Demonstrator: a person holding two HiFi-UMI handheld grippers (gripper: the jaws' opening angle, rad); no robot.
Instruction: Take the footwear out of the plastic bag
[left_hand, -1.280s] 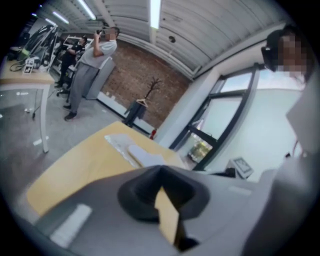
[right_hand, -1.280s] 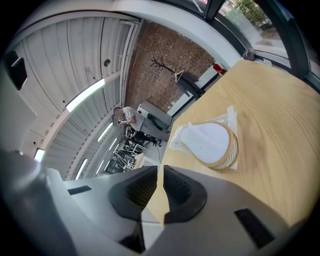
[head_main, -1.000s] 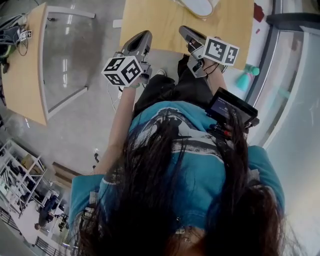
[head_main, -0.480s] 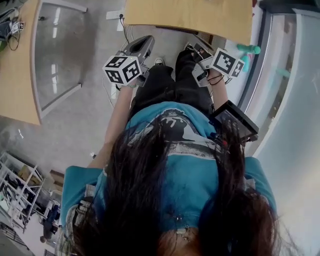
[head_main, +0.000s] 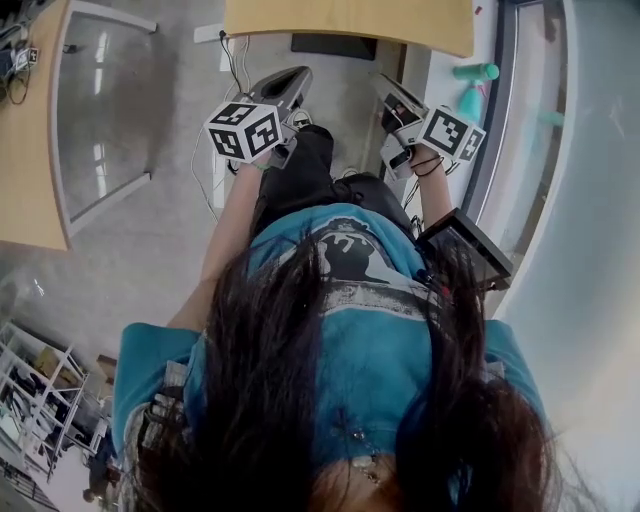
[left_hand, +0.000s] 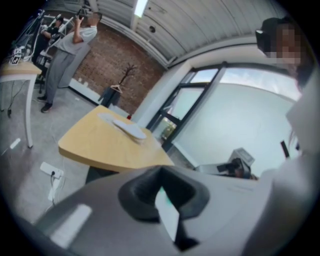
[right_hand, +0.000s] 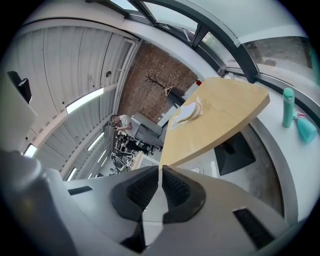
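- The left gripper (head_main: 290, 78) is being held out ahead of the person, at 11 o'clock in the head view. It is hanging over the floor (head_main: 150, 230), just short of the near edge of the worktop (head_main: 350, 22).
- Its jaws are pressing pad against pad, with nothing caught between them.
- The right gripper (head_main: 388, 88) is being held level with it at 1 o'clock, also short of the worktop edge. Its jaws are likewise closing on nothing, with only a hairline showing between the pads.
- The footwear (left_hand: 127, 129) is lying flat and pale on the worktop, well apart from both grippers. In the left gripper view it is sitting at 11 o'clock from the jaws.
- The plastic bag (right_hand: 190, 112) is showing around it in the right gripper view, at 1 o'clock from those jaws. Whether it is fully covering the footwear I cannot tell.
- A teal bottle (right_hand: 288, 107) is standing on the window ledge at 3 o'clock.
- A bystander (left_hand: 70, 45) is standing far off at 10 o'clock in the left gripper view.
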